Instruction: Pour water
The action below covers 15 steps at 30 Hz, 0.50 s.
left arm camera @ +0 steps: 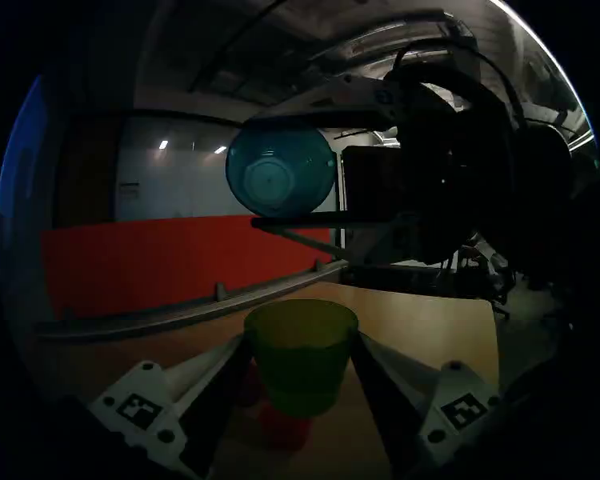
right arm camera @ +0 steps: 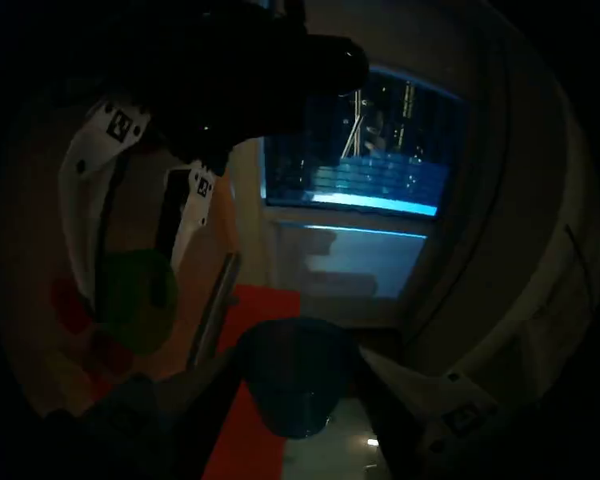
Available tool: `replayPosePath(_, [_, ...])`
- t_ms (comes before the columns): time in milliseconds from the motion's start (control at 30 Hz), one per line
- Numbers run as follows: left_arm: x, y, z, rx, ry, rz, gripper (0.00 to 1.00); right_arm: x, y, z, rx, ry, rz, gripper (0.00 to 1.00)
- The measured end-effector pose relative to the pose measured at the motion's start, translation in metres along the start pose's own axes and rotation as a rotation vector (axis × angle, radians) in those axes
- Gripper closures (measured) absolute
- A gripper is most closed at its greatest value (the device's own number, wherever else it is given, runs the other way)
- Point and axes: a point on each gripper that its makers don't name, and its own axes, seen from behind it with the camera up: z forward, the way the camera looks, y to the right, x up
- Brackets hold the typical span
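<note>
A wooden table (left arm camera: 428,320) is stretching away toward a far red wall panel (left arm camera: 140,256). In the left gripper view, the right gripper (left arm camera: 294,171) is hovering high and farther off, its fingers pressing a blue cup (left arm camera: 280,172) from both sides and holding it tipped on its side. Nearer, the left gripper (left arm camera: 300,346) is clamping an upright green cup (left arm camera: 302,372) just above the table, lower than the blue cup. Small red objects (left arm camera: 280,428) are lying beneath it. Whether water is flowing, I cannot tell.

the tipped cup (left arm camera: 280,170), in the right gripper (left arm camera: 258,171), hangs above and behind the upright cup (left arm camera: 300,364) in the left gripper (left arm camera: 300,344).
</note>
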Motion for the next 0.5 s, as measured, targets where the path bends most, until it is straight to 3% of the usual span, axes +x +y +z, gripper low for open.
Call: replayPosePath(500, [0.005,-0.001,0.000,0.006,0.000,0.012,0.16,-0.012,0.000,-0.016,0.020,0.013,0.453,0.00])
